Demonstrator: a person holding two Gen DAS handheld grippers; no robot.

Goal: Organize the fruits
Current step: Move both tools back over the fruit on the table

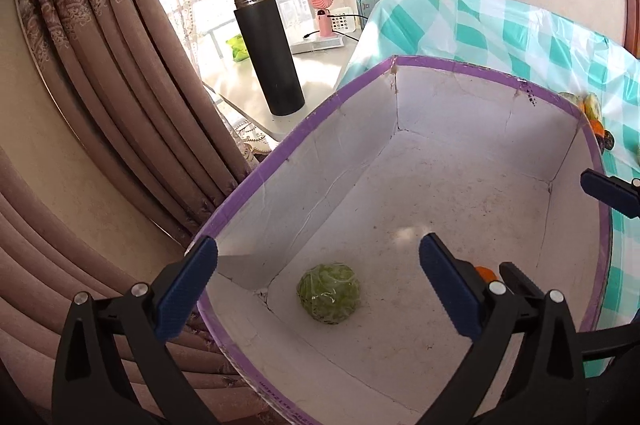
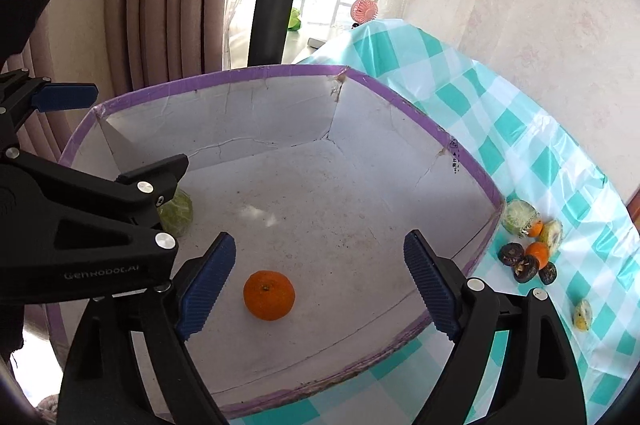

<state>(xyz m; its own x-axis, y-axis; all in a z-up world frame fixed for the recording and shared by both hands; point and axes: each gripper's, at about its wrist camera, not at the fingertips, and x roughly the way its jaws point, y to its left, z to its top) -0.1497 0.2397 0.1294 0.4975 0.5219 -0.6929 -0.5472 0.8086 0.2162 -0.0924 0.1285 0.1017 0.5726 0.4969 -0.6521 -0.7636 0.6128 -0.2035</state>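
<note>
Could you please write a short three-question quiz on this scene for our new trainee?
1. True or false: the orange lies inside the box.
2. How many fruits are in the box? A) one B) two C) four
3. Fill in: both grippers' jaws stand ____.

Key: 1. True. 2. B: the orange and the green wrapped fruit. 3. Open: the left gripper and right gripper hold nothing; more fruit waits on the checked tablecloth.

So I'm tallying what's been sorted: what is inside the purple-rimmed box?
Inside the box lie an orange and a green wrapped fruit, apart on its floor. The left gripper covers part of the near-left corner in the right wrist view.
</note>
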